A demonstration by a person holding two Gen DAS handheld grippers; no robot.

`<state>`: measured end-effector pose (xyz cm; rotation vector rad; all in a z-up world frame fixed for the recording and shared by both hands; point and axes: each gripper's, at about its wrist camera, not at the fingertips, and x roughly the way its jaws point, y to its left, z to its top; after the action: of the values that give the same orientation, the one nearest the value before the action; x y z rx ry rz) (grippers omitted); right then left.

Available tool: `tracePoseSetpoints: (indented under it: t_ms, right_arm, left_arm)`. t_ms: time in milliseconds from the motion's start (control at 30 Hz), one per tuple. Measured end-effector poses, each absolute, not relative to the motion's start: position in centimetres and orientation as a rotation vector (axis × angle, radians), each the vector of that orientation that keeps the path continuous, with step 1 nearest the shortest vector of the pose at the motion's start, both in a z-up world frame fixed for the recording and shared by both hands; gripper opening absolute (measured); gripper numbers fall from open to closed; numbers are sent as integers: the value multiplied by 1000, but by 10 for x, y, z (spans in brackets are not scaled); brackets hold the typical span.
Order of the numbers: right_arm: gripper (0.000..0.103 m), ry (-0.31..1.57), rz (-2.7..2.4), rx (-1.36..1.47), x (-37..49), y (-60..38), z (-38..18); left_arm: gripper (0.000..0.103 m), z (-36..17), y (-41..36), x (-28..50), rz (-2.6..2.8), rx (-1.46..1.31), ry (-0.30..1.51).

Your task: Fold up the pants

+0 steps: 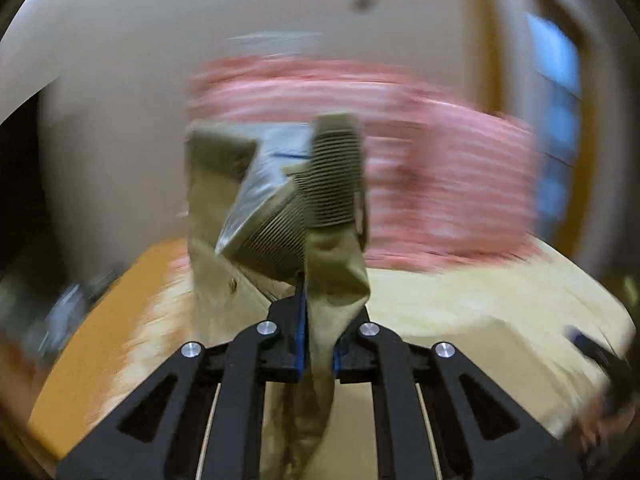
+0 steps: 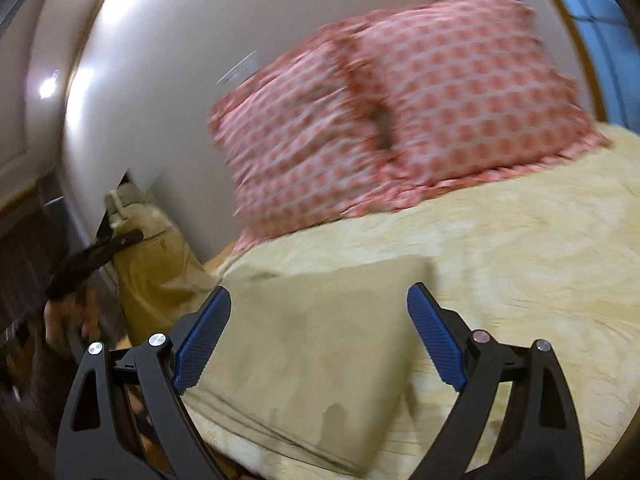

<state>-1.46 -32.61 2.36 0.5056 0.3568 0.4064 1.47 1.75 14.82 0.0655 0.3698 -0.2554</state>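
Note:
The khaki pants [image 1: 280, 208] hang from my left gripper [image 1: 316, 320], which is shut on the waistband; the ribbed elastic band and grey lining stand up above the fingers. In the right wrist view the same pants' waist end [image 2: 156, 256] is lifted at the left by the left gripper [image 2: 96, 256]. A flat stretch of the pants [image 2: 316, 356] lies on the bed beneath my right gripper [image 2: 320, 328], which is open and empty just above it.
Two red-and-white patterned pillows [image 2: 400, 120] lean at the head of the bed [image 2: 520, 240], which has a pale yellow cover. A white wall [image 2: 160, 60] is behind. The bed's wooden edge [image 1: 100, 320] is at the left. The left view is motion-blurred.

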Motion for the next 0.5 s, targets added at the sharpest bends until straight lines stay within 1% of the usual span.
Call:
tracePoseSetpoints:
  t_ms: [100, 167, 233, 267, 333, 367, 400, 433, 500]
  right_arm:
    - [92, 387, 402, 661, -10, -353, 11]
    - [92, 417, 409, 747, -6, -365, 0]
    - [92, 480, 443, 851, 5, -373, -13]
    - [92, 502, 457, 879, 9, -374, -16]
    - [92, 557, 485, 887, 20, -369, -21]
    - [92, 569, 481, 851, 24, -365, -19]
    - [92, 589, 475, 793, 27, -356, -16]
    - [92, 607, 475, 759, 33, -351, -15]
    - [90, 648, 480, 709, 44, -339, -15]
  left_arm:
    - [10, 114, -60, -3, -514, 192, 445]
    - [10, 78, -94, -5, -598, 267, 550]
    - [14, 35, -112, -4, -661, 313, 678]
    - [15, 29, -110, -11, -658, 326, 678]
    - [24, 38, -99, -25, -663, 334, 631]
    - [26, 47, -87, -30, -682, 300, 613]
    - [37, 64, -62, -33, -708, 207, 591]
    - [55, 74, -43, -31, -693, 144, 572]
    - [67, 93, -7, -12, -579, 31, 542]
